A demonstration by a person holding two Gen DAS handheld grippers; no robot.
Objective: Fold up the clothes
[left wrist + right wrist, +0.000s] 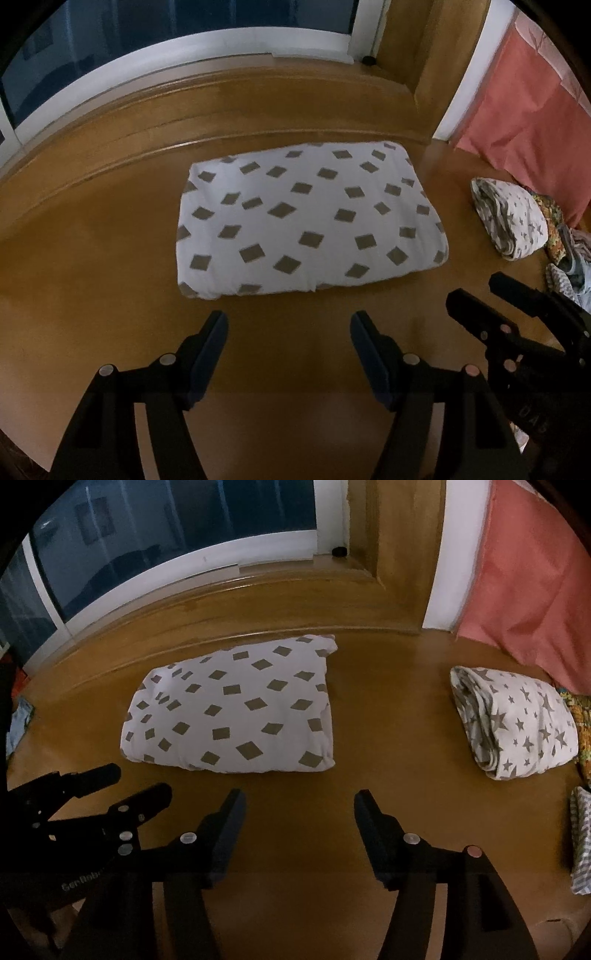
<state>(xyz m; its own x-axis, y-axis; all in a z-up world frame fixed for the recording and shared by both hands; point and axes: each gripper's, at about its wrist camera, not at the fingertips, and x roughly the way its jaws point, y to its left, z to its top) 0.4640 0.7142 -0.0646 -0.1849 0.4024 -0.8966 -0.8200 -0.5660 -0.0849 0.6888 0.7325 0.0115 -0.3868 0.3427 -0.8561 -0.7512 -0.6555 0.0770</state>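
Observation:
A white cloth with brown diamond shapes [306, 218] lies folded into a flat rectangle on the wooden floor [92, 266]; the right wrist view shows the same cloth [232, 709]. My left gripper [288, 321] hovers open just short of its near edge, nothing between the fingers. My right gripper [299, 799] is open too, also short of the cloth and holding nothing. Each gripper shows in the other's view: the right gripper [480, 291] at the right edge, the left gripper [142, 779] at the lower left.
A folded white cloth with grey stars [517, 720] sits to the right, beside a heap of other clothes [569, 254]. A pink sheet [524, 583] hangs at the far right. A window with a white frame [192, 55] and a raised wooden sill run along the back.

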